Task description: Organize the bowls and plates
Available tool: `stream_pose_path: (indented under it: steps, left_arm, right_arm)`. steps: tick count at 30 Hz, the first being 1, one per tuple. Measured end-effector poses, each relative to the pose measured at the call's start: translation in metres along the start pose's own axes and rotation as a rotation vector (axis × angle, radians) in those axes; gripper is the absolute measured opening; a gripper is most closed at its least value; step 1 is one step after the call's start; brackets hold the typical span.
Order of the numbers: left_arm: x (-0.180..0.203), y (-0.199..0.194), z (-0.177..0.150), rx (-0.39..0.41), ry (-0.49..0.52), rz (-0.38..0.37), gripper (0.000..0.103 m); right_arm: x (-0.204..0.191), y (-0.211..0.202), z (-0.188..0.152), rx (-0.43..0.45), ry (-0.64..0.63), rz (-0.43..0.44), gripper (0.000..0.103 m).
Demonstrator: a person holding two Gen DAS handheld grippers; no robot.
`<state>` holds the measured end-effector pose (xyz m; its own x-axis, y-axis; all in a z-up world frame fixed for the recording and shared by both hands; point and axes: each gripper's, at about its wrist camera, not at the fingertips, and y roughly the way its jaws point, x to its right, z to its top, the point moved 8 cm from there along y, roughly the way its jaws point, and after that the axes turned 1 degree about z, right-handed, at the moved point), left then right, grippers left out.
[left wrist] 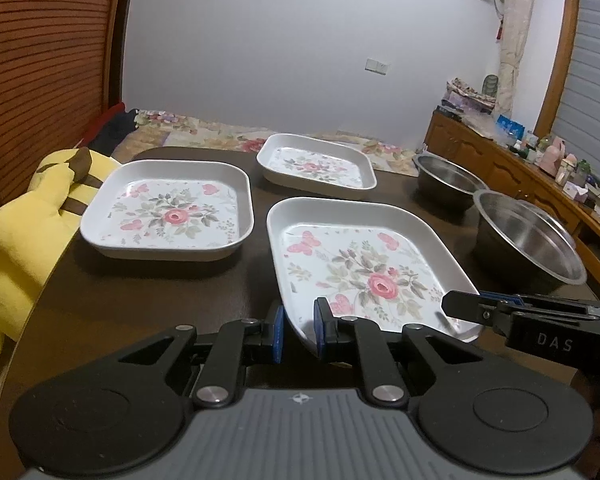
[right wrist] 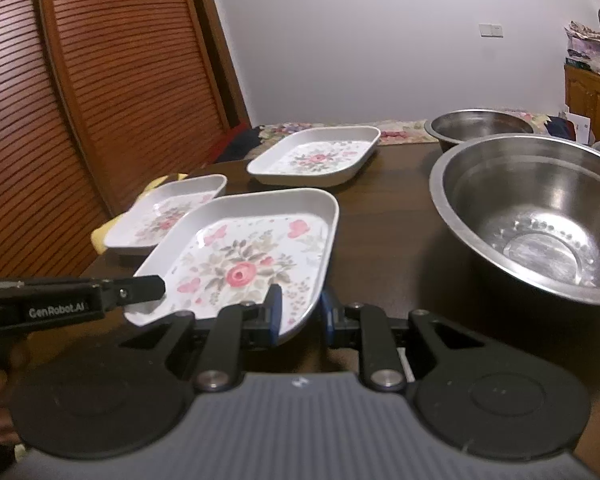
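Three white square plates with a rose print lie on the dark table. Both grippers hold the nearest plate, which seems raised a little above the table. My left gripper is shut on its near left corner, the rim between the blue pads. My right gripper is shut on the near right corner. Each gripper shows in the other's view, on the plate's edge. A second plate lies to the left and a third plate farther back. Two steel bowls stand at the right, the near bowl and the far bowl.
A yellow plush toy leans against the table's left edge beside the second plate. A louvred wooden door stands behind it. A wooden sideboard with clutter runs along the right wall. A floral cloth lies past the table's far edge.
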<state>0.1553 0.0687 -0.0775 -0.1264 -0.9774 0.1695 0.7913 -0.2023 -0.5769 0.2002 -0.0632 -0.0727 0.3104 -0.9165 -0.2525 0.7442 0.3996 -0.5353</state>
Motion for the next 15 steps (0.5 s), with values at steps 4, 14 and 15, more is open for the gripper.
stream_pose_path:
  steps: [4, 14, 15]
  left_arm:
    - [0.001, -0.013, -0.006, 0.006, 0.013, 0.001, 0.017]
    - [0.002, -0.033, -0.024, 0.008, 0.036, 0.004, 0.017]
    - [0.001, -0.034, -0.026, 0.005, 0.037, 0.003, 0.017]
  right_arm:
    - [-0.006, -0.014, -0.004, 0.009, -0.016, 0.021, 0.022]
    - [-0.016, -0.029, -0.021, 0.0, -0.021, 0.057, 0.022]
    - [-0.017, -0.03, -0.023, 0.0, -0.027, 0.055, 0.022]
